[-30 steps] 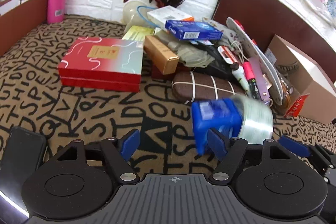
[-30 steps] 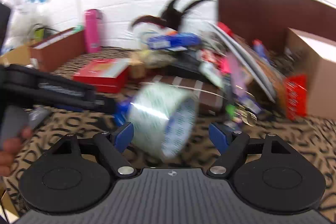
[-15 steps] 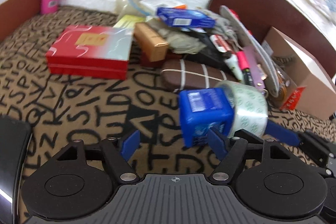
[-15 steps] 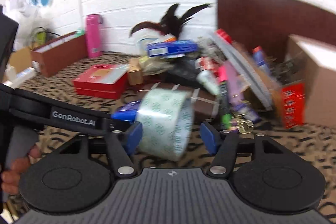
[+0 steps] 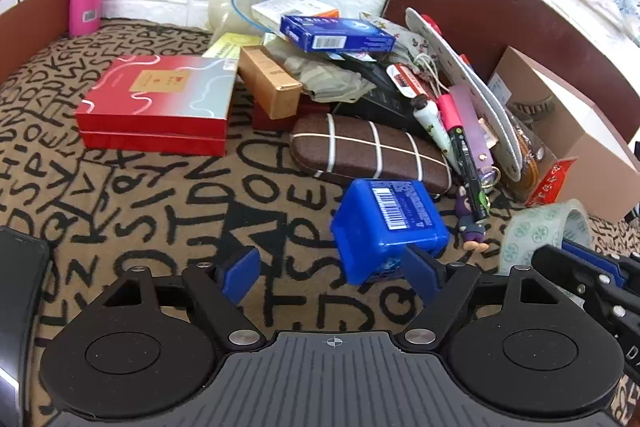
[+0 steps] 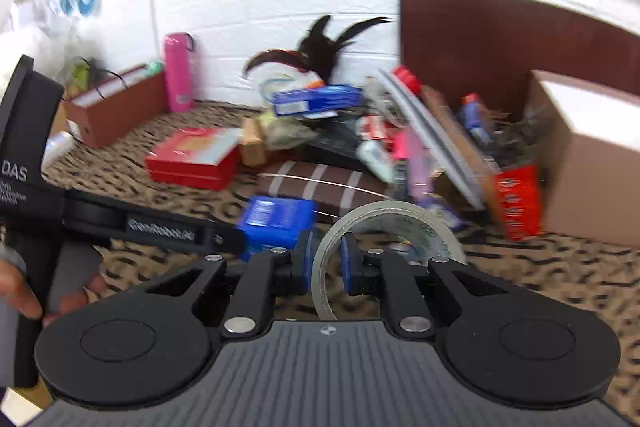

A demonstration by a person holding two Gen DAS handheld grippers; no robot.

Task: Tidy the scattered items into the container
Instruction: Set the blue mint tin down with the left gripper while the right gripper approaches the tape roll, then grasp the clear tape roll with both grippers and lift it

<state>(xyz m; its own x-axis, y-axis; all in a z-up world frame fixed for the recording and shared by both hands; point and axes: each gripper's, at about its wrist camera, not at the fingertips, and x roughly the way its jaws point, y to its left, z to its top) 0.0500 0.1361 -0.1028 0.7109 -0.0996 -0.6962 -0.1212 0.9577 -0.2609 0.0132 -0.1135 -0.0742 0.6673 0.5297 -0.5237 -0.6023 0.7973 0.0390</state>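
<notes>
Right claw (image 6: 325, 265) clamped on the tape roll's (image 6: 384, 223) wall, left claw (image 5: 334, 273) spreading empty beside the blue box (image 5: 390, 227); next, carry it to the cardboard box (image 6: 592, 163) at two o'clock

Bright, even light with soft shadows; left view is sharp, right view motion-blurred (edges bowed by fisheye).

Two low wrist views, angled down, close, sharing blue box (image 5: 390, 227) (image 6: 276, 221)
</notes>
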